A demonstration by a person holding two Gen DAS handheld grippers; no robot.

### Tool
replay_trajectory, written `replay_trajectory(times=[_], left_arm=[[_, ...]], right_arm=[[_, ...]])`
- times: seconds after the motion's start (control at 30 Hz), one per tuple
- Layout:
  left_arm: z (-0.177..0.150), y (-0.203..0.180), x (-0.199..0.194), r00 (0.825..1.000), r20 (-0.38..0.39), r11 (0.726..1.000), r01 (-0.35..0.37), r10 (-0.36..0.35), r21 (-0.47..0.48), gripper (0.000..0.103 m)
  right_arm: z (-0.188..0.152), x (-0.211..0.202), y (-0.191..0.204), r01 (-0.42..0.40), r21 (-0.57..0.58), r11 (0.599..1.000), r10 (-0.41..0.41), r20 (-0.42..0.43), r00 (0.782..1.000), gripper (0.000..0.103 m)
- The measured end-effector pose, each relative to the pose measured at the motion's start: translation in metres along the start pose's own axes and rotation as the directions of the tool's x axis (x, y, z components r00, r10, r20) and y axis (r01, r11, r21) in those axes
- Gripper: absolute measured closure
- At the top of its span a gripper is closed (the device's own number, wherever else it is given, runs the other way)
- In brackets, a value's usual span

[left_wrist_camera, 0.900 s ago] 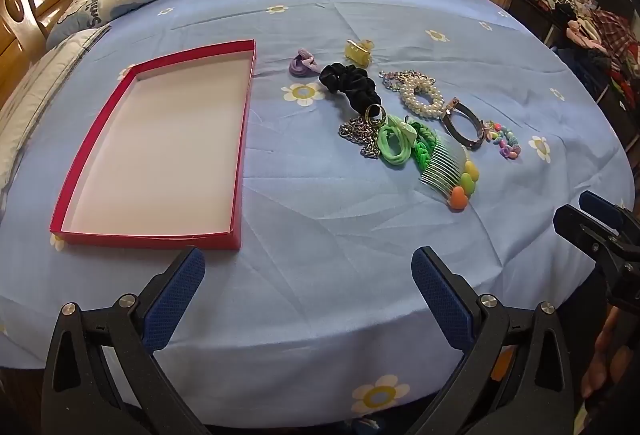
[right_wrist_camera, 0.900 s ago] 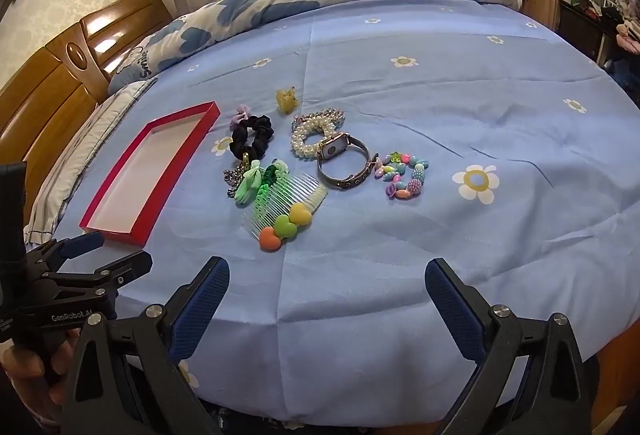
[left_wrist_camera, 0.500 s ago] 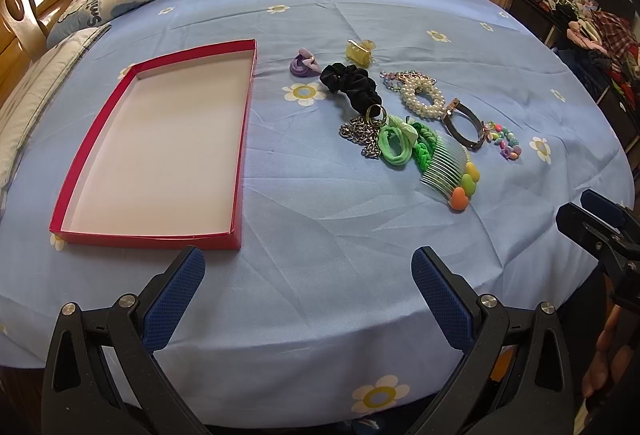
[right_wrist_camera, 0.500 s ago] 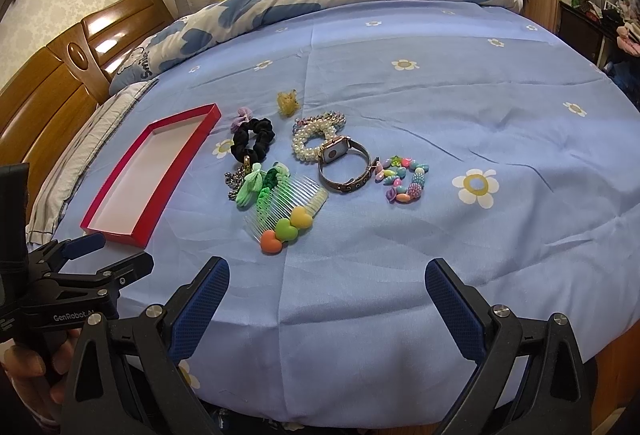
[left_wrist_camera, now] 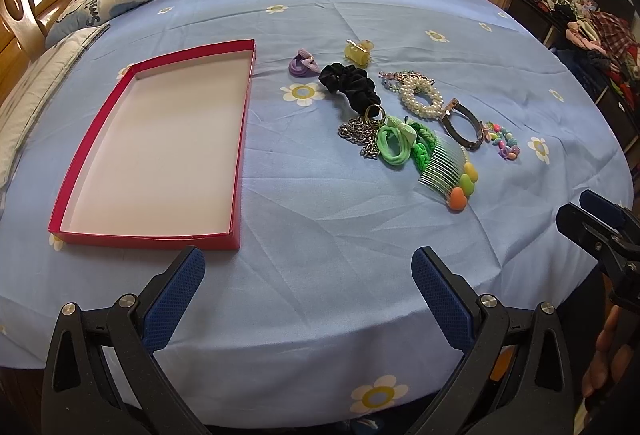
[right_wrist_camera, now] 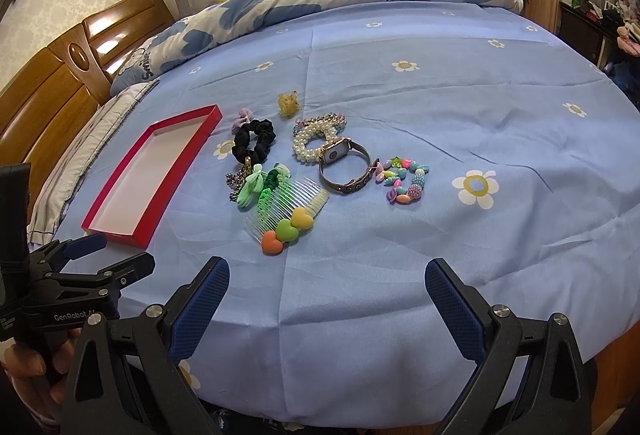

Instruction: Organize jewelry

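With both claws, left (left_wrist_camera: 308,271) and right (right_wrist_camera: 326,281), spread wide and empty, the jewelry (left_wrist_camera: 404,123) lies tangled on the bed beside the tray (left_wrist_camera: 240,139), so one grab may drag several.

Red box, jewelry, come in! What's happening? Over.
Left gripper and right gripper: jaws open, holding nothing. Red box empty. Jewelry piled beside it on the bed. Nothing in the way.

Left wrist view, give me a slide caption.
Open left gripper above blue bedsheet, empty red tray left, jewelry pile right.
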State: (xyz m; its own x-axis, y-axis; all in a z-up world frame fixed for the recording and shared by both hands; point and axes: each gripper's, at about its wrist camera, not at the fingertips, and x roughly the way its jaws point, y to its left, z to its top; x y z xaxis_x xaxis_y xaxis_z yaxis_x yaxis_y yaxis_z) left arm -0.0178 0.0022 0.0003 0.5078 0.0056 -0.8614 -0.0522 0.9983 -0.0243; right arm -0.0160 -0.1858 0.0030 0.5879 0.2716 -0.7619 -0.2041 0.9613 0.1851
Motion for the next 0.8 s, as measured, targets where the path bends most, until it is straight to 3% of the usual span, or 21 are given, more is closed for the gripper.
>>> replay_trajectory(times=[0.63,0.8], left_arm=[[0.004,-0.002,0.003,1.0,-0.002,1.0,0.021,-0.021,0.006,0.0],[0.015,-0.006,0.008,1.0,0.005,0.999,0.031,-0.031,0.013,0.0]], right_arm=[[0.001,0.001,-0.006,-0.026,0.019,0.999,0.025,0.002,1.0,0.004],[0.004,0.007,-0.015,0.022,0.006,1.0,-0.022,-0.027,0.999,0.004]])
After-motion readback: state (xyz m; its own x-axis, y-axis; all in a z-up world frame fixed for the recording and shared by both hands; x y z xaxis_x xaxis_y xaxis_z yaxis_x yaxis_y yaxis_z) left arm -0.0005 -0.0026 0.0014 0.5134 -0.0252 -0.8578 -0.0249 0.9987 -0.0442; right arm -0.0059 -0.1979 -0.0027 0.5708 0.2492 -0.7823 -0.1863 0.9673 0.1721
